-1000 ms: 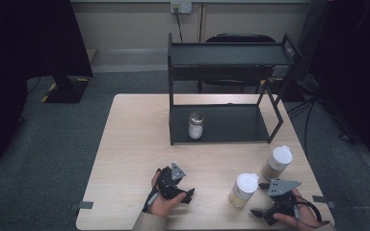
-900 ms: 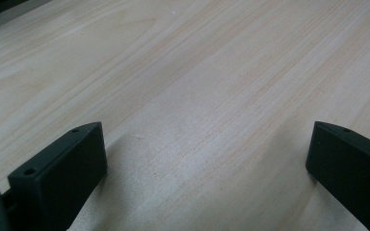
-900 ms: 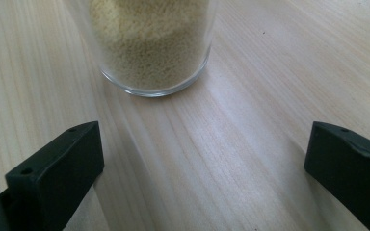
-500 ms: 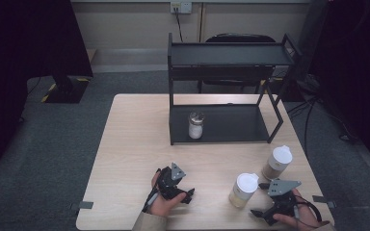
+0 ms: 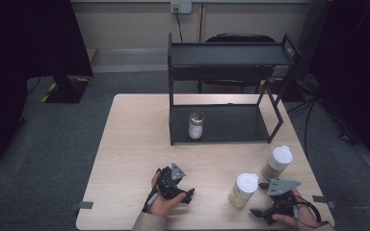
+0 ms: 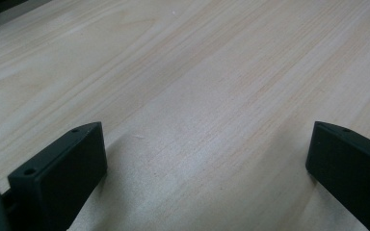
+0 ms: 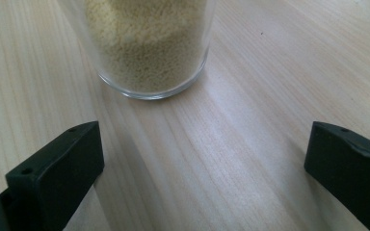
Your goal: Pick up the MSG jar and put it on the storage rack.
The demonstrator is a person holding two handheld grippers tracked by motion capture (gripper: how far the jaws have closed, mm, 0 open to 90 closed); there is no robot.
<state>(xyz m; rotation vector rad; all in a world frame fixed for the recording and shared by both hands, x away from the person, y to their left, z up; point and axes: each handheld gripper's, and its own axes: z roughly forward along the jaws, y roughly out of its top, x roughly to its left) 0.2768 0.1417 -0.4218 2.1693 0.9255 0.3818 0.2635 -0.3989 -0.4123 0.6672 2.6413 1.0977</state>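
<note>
On the near edge of the surface [image 5: 135, 144]: two hand-held grippers are lying low, one at each side, with jars ahead of them.

Left gripper [image 5: 189, 195]: a hand is holding it at the near left-centre of the surface; in the left gripper view its jaws are standing spread wide with bare wood between them, gripping nothing.

Right gripper [image 5: 256, 211]: a hand is holding it at the near right corner, the grey three-cornered plate facing up; in the right gripper view the jaws are gaping wide apart, with nothing between them.

Nearer jar [image 5: 244, 189]: it is standing upright on the surface just beside the right gripper, white lid on top, pale yellow grains filling it; in the right gripper view its glass base [image 7: 149, 45] is sitting just ahead of the jaws, apart from both.

Farther jar [image 5: 276, 162]: it is standing upright, white-lidded, with brownish contents, near the nearer jar and just in front of the rack's right leg.

Rack [image 5: 226, 57]: the black two-tier shelf is standing at the far side of the surface.

Small jar [image 5: 195, 125]: it is sitting upright on the rack's lower shelf, towards the left, holding something white.

Chair [image 5: 241, 37]: it is showing dark behind the rack.
</note>
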